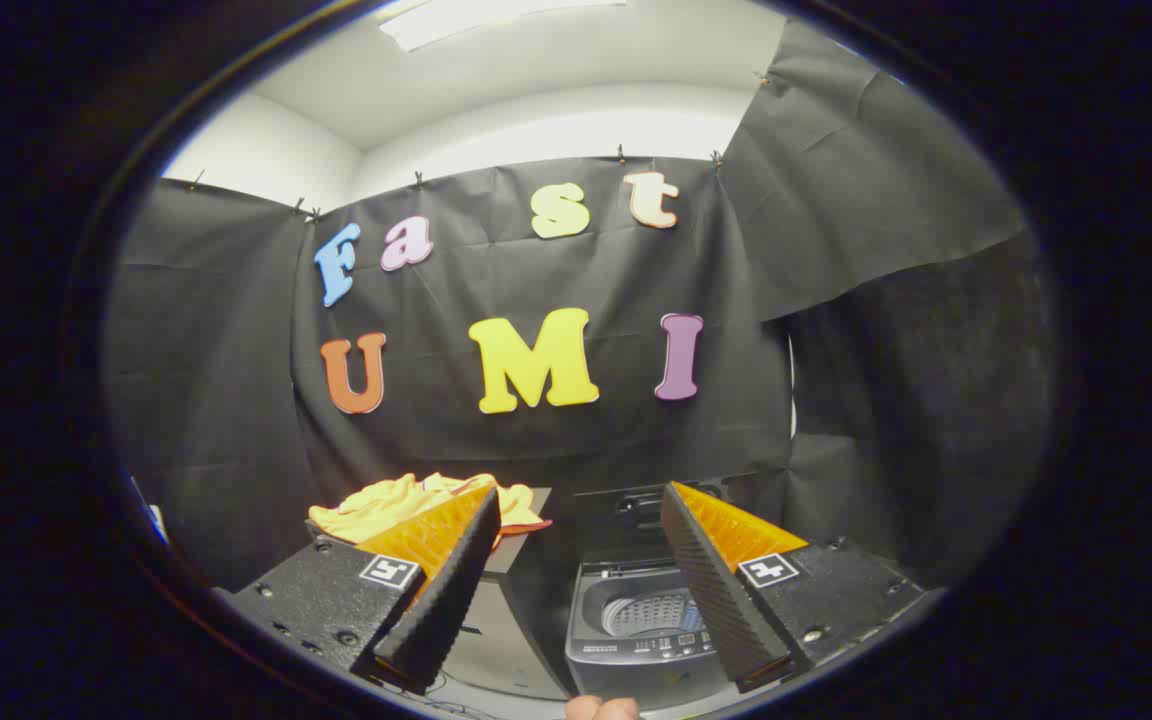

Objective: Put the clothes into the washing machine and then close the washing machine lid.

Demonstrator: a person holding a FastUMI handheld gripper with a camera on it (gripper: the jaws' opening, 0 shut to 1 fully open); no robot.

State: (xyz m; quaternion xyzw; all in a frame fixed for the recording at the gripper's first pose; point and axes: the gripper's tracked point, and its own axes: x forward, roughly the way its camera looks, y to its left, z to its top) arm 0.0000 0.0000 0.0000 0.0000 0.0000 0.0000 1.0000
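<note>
A heap of yellow clothes (391, 507) lies on a low stand, beyond my left finger and partly hidden by it. To the right of the stand sits a small grey top-loading washing machine (636, 640) with its lid (626, 515) raised at the back. Its perforated drum (651, 612) shows between my fingers. My gripper (581, 500) is open, held above and short of both, with nothing between its fingers.
The grey stand (521, 555) under the clothes is close beside the washer on its left. Black cloth walls close the booth behind and on both sides. A person's fingertips (601, 708) show just below the washer's front.
</note>
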